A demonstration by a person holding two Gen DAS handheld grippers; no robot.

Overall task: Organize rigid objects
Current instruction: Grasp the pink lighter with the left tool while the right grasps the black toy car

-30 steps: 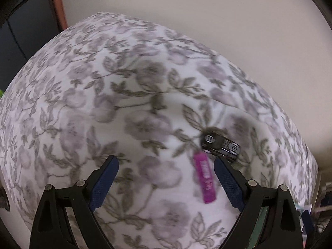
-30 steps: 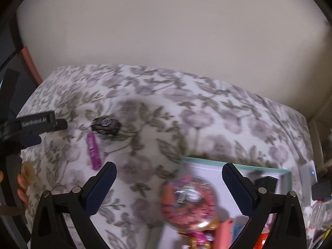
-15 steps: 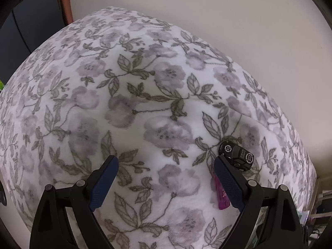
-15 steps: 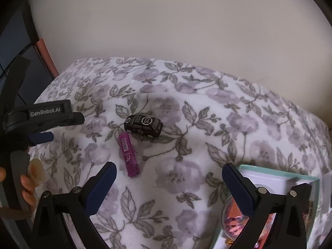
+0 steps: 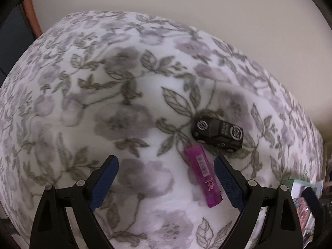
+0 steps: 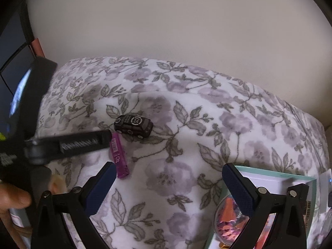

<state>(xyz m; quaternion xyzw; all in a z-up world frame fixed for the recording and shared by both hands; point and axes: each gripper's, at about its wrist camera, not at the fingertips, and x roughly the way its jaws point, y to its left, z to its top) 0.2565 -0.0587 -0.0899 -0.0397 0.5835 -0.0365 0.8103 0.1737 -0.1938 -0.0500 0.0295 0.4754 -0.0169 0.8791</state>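
Note:
A purple lighter [image 5: 204, 176] lies on the floral blanket [image 5: 124, 114], with a black toy car [image 5: 217, 132] just beyond its far end. My left gripper [image 5: 166, 178] hangs open above the blanket. The lighter sits between its jaws, close to the right pad, and neither pad touches it. In the right wrist view the car [image 6: 133, 125] and lighter [image 6: 120, 155] lie at left, with one of the left gripper's fingers [image 6: 83, 143] reaching in beside the lighter. My right gripper [image 6: 170, 186] is open and holds nothing, over bare blanket.
A teal-rimmed tray [image 6: 276, 176] sits at the lower right with a pink glittery ball toy [image 6: 228, 224] in it. A person's hand [image 6: 12, 199] holds the left gripper at the left edge. A plain wall rises behind the blanket.
The left gripper has dropped and shifted right, so the lighter now lies between its jaws. The right gripper moved left off the tray earlier and has since held still.

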